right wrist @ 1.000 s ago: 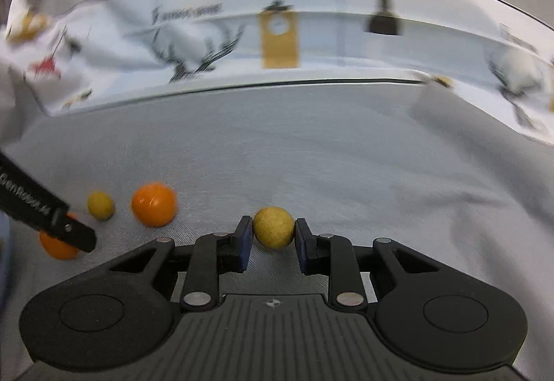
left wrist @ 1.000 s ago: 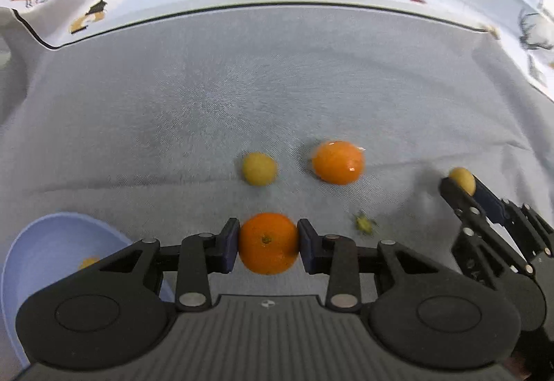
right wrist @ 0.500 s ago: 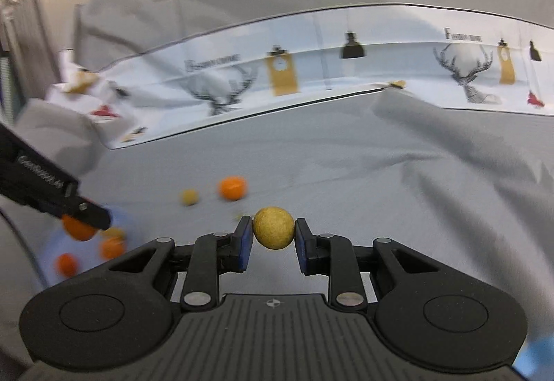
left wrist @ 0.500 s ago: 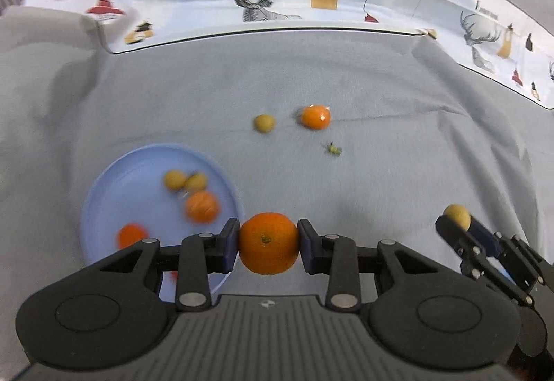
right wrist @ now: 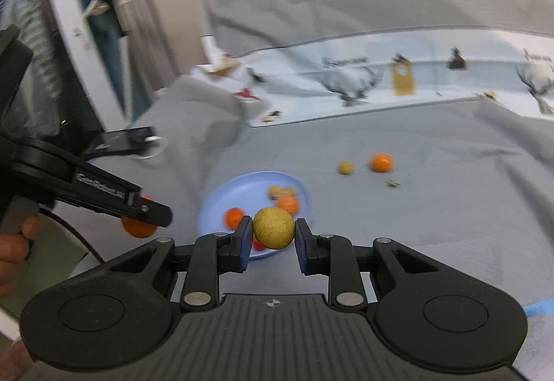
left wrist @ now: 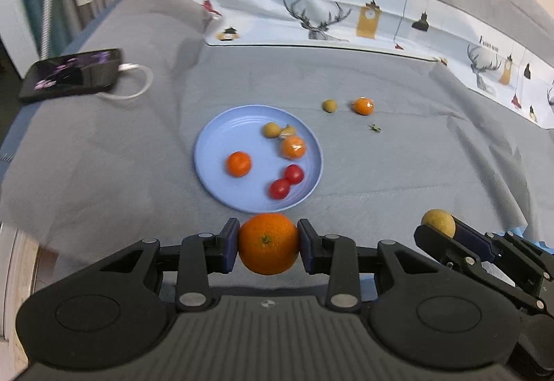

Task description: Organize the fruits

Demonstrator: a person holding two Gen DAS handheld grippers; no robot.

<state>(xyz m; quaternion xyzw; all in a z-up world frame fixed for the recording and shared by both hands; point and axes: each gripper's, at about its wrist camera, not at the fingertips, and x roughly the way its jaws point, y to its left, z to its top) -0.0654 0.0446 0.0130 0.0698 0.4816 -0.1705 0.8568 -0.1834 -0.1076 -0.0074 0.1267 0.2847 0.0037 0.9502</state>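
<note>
**Left wrist view: an orange and a yellow-brown fruit are held above the bed**

Left wrist view: the left hand-held gripper (left wrist: 268, 244) is closed on an orange (left wrist: 268, 243), which is pinched between both pads with its stem dimple turned toward the camera. The fruit is round, so no long axis can be told. It is held on the near side of a blue plate (left wrist: 207, 152) that lies on the grey bed cover (left wrist: 398, 173).

The right hand-held gripper (right wrist: 273, 232) is clamped narrowly on a small yellow-brown fruit (right wrist: 273, 228), seen in the right wrist view in front of the plate's near rim.

On the plate, two red tomatoes (left wrist: 286, 182) are seen touching, with a mandarin (left wrist: 238, 164) apart to their left, a wrapped orange fruit (left wrist: 293, 147) and two brownish fruits (left wrist: 278, 130) at the far side. The plate's left half is bare.

Beyond the plate, a loose brownish fruit (left wrist: 329, 105) and a loose orange fruit (left wrist: 363, 105) lie near each other, with a green stem scrap (left wrist: 375, 128) beside them. A phone (left wrist: 71, 74) with a white cable (left wrist: 138, 85) lies near the bed's left edge. Open cover is left to the right of the plate.
</note>
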